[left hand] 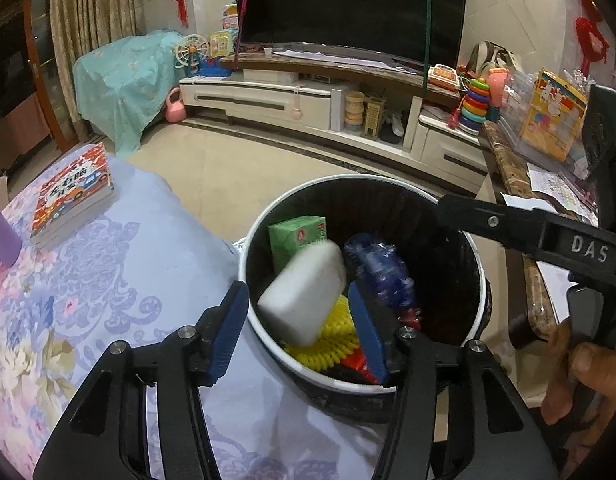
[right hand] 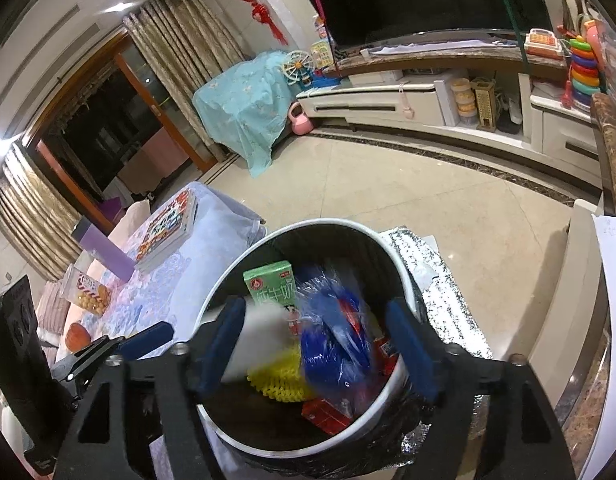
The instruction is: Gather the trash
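White foam block is dropping, blurred, into the trash bin beside the table, between the left gripper's released jaws; the right gripper is hanging open too. Bin's already holding a green milk carton, blue wrapper, yellow mat. Snack pack on the table is looking like what's left.

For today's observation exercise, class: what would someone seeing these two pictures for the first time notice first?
The round bin in the middle, lined in black and stuffed with bright rubbish: a green milk carton, crumpled blue plastic and something yellow. A white block, blurred, sits between the open pads of the left hand-held gripper above the bin. Behind, a big dark television fills the far wall.
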Demonstrator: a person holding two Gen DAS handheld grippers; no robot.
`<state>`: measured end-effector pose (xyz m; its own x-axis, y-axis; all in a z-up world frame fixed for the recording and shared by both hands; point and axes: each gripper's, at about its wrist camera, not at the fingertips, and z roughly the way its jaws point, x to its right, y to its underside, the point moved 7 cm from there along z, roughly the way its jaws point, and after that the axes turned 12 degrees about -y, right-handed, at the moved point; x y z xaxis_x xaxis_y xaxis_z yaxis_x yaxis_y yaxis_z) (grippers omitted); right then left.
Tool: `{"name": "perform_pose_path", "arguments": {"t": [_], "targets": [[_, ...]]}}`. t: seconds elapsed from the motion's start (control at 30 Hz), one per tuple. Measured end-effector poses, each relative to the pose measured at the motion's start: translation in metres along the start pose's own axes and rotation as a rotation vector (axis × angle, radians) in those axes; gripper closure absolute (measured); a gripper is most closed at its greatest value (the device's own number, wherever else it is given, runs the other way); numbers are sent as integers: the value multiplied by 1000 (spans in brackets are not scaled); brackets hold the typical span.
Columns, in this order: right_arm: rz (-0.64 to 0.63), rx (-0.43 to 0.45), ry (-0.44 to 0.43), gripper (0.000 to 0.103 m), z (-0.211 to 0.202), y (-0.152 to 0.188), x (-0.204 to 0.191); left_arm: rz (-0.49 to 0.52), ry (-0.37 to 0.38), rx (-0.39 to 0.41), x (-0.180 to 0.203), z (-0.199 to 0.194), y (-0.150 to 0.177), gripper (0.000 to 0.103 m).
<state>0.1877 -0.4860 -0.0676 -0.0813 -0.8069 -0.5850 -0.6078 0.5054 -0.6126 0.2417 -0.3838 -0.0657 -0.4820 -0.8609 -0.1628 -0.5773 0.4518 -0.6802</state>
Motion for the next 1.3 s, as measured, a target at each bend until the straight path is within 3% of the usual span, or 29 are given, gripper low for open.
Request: {"name": "perform_pose_path", "arguments": {"t": [0.2, 0.27, 0.33, 0.57, 0.63, 0.77, 1.0, 1.3], "targets": [[-5, 27, -3, 22, -11, -1, -8, -18, -8, 12, -11, -9, 1, 47], [-9, 37, -7, 20, -16, -1, -12, -26, -12, 17, -16, -14, 3, 43], [-13, 46, -6, 16, -21, 1, -17, -48, -13, 22, -23, -21, 9, 32], [-25, 91, -11, 6, -46, 28, -36, -181, 24, 27, -56, -51, 49, 25], [-28, 104, -15, 5, -53, 39, -44, -221, 22, 37, -64, -61, 62, 17], [-50, 137, -13, 2, -66, 64, -59, -300, 22, 63, -83, -83, 89, 10], [-96, 216, 16, 0, -89, 97, -83, -351, -33, 156, -105, -123, 125, 8], [-283, 382, 71, 0, -131, 110, -131, -355, -135, 329, -120, -175, 142, 0]]}}
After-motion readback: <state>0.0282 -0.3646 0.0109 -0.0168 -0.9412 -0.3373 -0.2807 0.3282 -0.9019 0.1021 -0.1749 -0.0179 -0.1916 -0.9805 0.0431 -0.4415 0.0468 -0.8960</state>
